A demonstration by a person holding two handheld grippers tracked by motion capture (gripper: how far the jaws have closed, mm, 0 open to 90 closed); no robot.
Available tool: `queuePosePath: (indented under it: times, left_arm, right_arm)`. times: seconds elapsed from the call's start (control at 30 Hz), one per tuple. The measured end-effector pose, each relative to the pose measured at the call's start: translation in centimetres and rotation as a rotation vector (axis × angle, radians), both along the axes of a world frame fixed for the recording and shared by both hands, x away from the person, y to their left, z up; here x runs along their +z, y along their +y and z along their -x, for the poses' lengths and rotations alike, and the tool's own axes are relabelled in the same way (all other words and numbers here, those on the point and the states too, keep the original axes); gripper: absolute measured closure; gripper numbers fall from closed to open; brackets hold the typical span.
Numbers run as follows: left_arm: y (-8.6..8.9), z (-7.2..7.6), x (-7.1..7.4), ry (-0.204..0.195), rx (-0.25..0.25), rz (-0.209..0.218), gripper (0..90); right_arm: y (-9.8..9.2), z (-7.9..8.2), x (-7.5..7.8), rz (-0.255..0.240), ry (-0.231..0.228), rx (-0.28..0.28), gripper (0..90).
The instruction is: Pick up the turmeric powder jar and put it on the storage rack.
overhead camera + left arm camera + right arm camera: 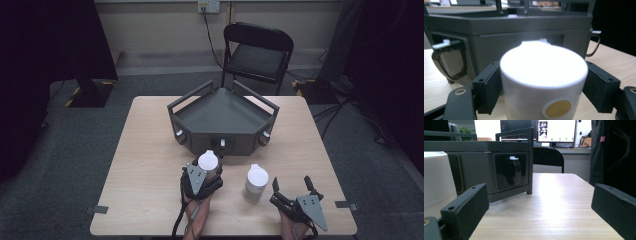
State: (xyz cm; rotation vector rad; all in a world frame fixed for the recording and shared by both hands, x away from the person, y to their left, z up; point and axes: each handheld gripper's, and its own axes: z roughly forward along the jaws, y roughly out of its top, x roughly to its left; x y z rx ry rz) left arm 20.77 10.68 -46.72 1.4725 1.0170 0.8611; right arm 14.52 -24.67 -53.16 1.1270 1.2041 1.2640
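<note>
Now your left gripper [541, 87] clamps a white cup [543, 82]; your right gripper [539, 212] gapes wide, second white cup [436, 182] left of it.

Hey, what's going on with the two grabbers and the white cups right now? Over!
Left gripper clamped on one white cup. Right gripper open, empty, beside the second white cup. Grey box close ahead.
</note>
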Motion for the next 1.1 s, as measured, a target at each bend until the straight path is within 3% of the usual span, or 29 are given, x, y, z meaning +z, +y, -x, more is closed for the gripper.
queuePosePath:
  times: [0.1, 1.1]
  left_arm:
    - [-0.22, 0.22, -0.32, -0.013, 0.02, 0.008, 29.8]
    - [0.05, 0.86, -0.72, -0.037, 0.03, 0.006, 30.4]
  right_arm:
    - [0.0, 0.0, -0.01, -0.001, 0.0, 0.0, 0.2]
    - [-0.01, 0.0, -0.01, -0.001, -0.001, 0.0, 0.2]
